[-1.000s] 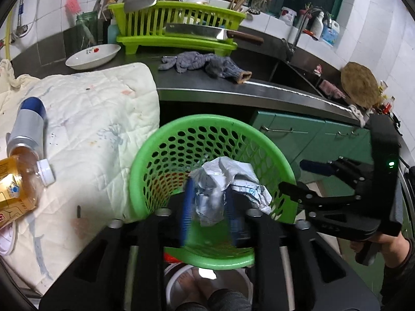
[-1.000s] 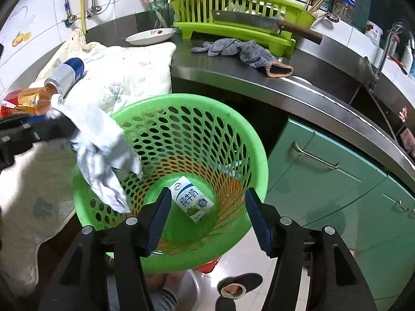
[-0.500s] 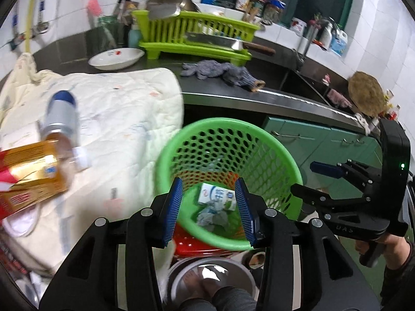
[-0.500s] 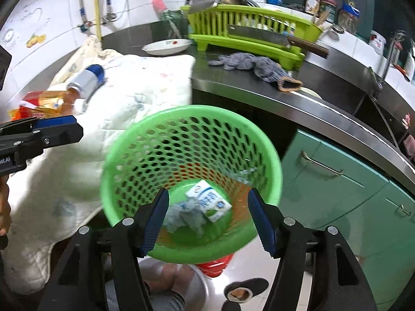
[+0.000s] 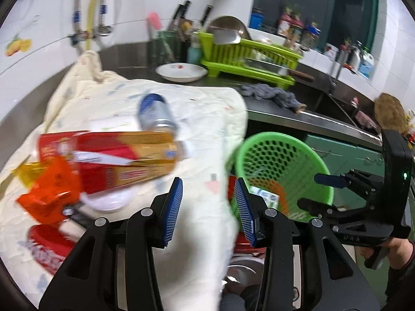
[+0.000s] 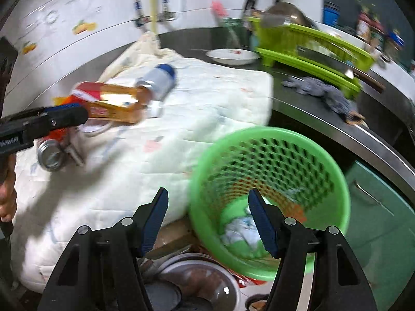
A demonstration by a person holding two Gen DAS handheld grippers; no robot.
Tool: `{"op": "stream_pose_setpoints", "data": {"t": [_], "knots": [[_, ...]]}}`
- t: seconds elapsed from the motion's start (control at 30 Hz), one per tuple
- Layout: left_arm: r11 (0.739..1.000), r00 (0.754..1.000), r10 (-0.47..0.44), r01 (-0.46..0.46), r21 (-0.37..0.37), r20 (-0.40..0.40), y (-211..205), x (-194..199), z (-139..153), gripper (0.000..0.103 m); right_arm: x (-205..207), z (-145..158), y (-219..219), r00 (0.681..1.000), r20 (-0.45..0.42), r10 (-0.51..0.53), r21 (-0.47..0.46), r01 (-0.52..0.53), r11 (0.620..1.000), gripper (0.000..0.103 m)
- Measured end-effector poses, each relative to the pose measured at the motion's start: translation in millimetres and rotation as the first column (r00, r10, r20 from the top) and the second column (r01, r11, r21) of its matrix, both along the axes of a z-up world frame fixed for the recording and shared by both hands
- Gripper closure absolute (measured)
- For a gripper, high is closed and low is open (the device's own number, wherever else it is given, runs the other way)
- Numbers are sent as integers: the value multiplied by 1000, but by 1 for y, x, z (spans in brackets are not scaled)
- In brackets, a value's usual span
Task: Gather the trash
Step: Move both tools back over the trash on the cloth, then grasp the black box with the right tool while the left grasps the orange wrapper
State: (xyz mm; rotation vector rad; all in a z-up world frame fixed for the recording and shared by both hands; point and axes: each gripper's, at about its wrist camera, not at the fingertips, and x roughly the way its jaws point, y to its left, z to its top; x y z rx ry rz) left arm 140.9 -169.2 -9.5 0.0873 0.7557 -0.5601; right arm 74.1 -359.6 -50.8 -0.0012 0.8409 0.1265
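Note:
A green perforated basket (image 5: 262, 142) (image 6: 334, 171) stands beside the counter, holding crumpled paper (image 6: 240, 230) and a milk carton (image 5: 264, 197). On a white quilted cloth (image 5: 199, 119) (image 6: 207, 108) lie a red-and-gold box (image 5: 111, 155) (image 6: 114, 103), an orange wrapper (image 5: 49, 189), a blue-capped bottle (image 5: 157, 114) (image 6: 159, 77) and a can (image 6: 50, 154). My left gripper (image 5: 208, 203) is open and empty over the cloth's edge. My right gripper (image 6: 207, 220) is open and empty at the basket's left rim.
A steel counter (image 6: 311, 114) carries a white bowl (image 5: 181, 72), a green dish rack (image 5: 249, 57) with a cleaver and a grey rag (image 5: 269, 94). Green cabinets (image 6: 384, 223) stand at the right. A steel bowl (image 6: 197, 282) sits on the floor below.
My left gripper let the crumpled paper drop into the basket, then swung left over the cloth toward the box. My right gripper also swung left; both views are motion-blurred.

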Motion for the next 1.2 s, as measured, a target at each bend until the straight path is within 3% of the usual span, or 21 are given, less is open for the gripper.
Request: {"op": "stream_pose_setpoints", "data": {"t": [0.3,0.6,0.9,1.2], "knots": [[990,989,144,-144,-2,40,78,10,17,61,23,5,82,981,9,192,-10,-192,981,41],[971,970,238,-239,9,54,132,21,22,61,45,9,148,937,27,348,-3,-348,938,43],[981,982,183,-185,56,53,162,38,14,61,70,2,197,896,12,444,-21,-444,896,49],[984,995,88,-95,148,55,153,55,-4,61,97,-16,215,873,-28,488,-38,-488,872,54]]}}
